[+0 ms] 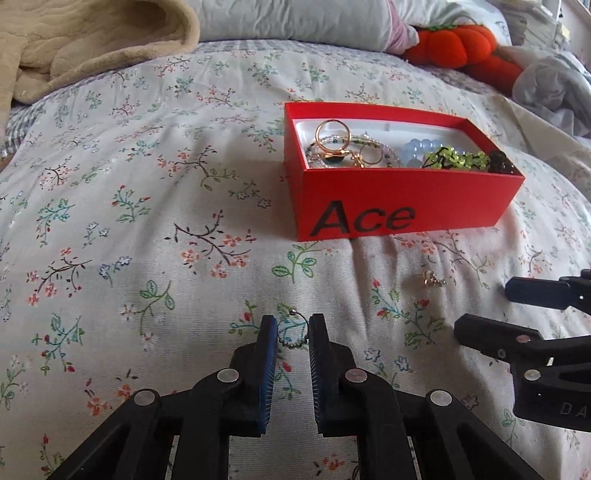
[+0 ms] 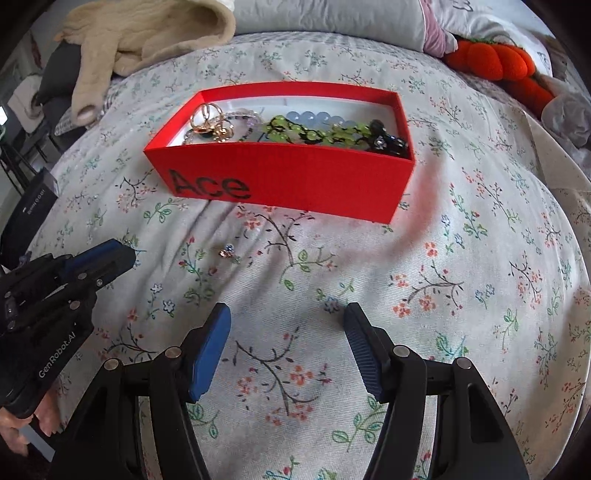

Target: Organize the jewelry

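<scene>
A red box [image 1: 402,203] marked "Ace" lies on the floral bedspread and holds gold rings [image 1: 332,134], a blue bead bracelet [image 1: 424,147], green beads [image 1: 456,160] and dark beads. My left gripper [image 1: 293,326] is low over the bed, its jaws partly open around a thin wire hoop with small beads [image 1: 293,332], which lies between the fingertips. A small gold earring [image 1: 432,278] lies on the bedspread to the right; it also shows in the right wrist view [image 2: 228,252]. My right gripper [image 2: 286,325] is wide open and empty above the bedspread, in front of the box [image 2: 295,181].
A beige blanket [image 1: 81,44] is bunched at the back left. A grey pillow [image 1: 295,18] and an orange plush pumpkin [image 1: 461,40] lie at the back. The left gripper body [image 2: 55,295] shows at the left of the right wrist view.
</scene>
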### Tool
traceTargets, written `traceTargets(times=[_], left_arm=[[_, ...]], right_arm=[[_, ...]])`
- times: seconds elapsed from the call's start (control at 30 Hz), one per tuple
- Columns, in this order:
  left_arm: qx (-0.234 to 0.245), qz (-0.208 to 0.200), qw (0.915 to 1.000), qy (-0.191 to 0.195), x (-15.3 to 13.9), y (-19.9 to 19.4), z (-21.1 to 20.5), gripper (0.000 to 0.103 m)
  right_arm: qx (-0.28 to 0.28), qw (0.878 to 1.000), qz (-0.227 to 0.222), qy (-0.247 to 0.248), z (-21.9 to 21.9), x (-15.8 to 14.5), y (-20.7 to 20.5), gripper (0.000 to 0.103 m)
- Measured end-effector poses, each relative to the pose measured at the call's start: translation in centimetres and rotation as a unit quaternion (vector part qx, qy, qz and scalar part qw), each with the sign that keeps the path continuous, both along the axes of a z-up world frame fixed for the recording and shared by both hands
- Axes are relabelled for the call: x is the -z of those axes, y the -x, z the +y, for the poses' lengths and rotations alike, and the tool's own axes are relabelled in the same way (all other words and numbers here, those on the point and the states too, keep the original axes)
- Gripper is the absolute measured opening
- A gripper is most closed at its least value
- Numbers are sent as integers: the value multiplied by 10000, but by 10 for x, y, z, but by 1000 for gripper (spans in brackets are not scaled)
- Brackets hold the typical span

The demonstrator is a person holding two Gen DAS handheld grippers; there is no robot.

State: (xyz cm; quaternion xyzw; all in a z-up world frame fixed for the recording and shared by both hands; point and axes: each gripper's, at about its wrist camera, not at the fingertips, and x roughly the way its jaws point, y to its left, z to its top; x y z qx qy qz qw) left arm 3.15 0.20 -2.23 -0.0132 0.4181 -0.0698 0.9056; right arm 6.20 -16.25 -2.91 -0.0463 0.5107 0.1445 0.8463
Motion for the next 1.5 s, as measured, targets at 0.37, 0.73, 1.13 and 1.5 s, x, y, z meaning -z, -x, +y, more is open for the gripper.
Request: traceTargets(times=[0.37,0.73,1.13,1.5], left_arm=[[-153,121,9994,282,0,0,23,11],[-119,172,9991,378,2,-2,22,11],[-178,209,9990,358,4,-6,27,12],[-232,185,9987,405,-2,-10,29,12]], right_arm=[[-440,9973,-575,123,34,8,-11,55],[-384,9960,-745,311,38,7,-15,24],[-400,9971,-647,72,34,0,-17,4],[-225,9978,-557,-286,12,-15,-15,3]])
